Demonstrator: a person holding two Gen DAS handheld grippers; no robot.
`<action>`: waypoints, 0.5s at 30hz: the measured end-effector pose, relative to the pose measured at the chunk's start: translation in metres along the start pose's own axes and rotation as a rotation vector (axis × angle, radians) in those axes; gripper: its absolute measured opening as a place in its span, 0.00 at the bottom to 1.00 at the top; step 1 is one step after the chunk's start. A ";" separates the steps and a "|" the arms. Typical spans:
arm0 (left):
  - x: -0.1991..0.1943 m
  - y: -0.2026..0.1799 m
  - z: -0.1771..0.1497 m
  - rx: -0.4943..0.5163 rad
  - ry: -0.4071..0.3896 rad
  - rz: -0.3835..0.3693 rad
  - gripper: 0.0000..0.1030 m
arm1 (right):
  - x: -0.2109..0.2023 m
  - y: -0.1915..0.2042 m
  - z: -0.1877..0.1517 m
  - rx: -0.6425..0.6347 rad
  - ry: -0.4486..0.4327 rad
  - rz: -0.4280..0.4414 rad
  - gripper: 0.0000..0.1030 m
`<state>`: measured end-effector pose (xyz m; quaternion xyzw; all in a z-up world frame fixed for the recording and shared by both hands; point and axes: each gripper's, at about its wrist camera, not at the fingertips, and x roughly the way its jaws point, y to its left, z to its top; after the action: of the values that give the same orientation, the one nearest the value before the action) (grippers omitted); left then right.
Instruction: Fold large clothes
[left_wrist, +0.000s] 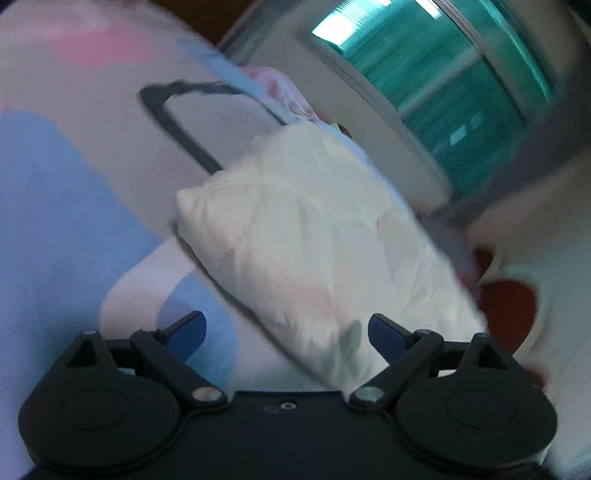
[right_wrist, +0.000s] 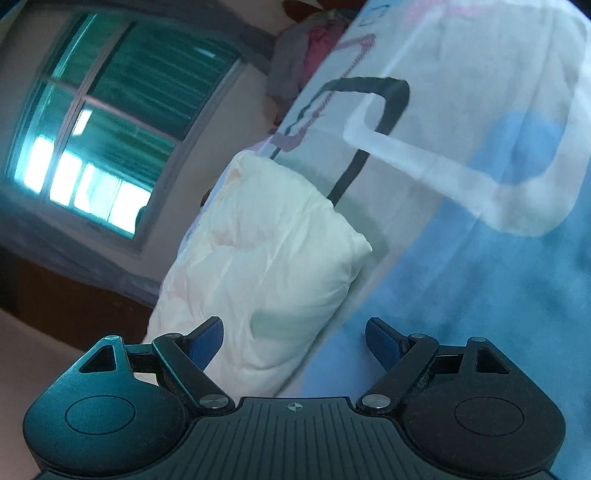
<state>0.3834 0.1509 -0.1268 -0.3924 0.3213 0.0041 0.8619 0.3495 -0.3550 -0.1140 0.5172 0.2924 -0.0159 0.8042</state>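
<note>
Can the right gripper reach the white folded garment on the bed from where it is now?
Probably yes. The right gripper is open, and the white folded garment lies just ahead on the patterned bedsheet, partly between its fingers. Nothing visible stands between them.

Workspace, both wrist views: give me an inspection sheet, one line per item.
Surface: bed sheet printed with blue, pink and dark line shapes; views tilted and blurred.
Job's things: white garment, bundled into a puffy, creased block, lying on the sheet near its edge.
Clutter: pile of pink and grey clothes at the far end of the bed.
Grippers: left tongs open, empty, just short of the garment; right tongs open, empty, the left blue pad over the garment's near end.
Cables: nothing seen.
Surroundings: window with green slats and bright lower panes; reddish-brown floor beside the bed.
</note>
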 end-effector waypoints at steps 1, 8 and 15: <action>0.003 0.005 0.003 -0.037 -0.007 -0.020 0.89 | 0.002 0.000 0.000 0.014 -0.002 0.000 0.81; 0.029 0.018 0.027 -0.119 -0.013 -0.064 0.75 | 0.021 0.004 0.009 0.068 -0.040 -0.004 0.81; 0.047 0.018 0.043 -0.117 -0.015 -0.068 0.74 | 0.040 0.010 0.019 0.064 -0.056 -0.028 0.81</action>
<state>0.4394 0.1806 -0.1443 -0.4528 0.3005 -0.0036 0.8394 0.3947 -0.3556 -0.1193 0.5377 0.2762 -0.0508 0.7950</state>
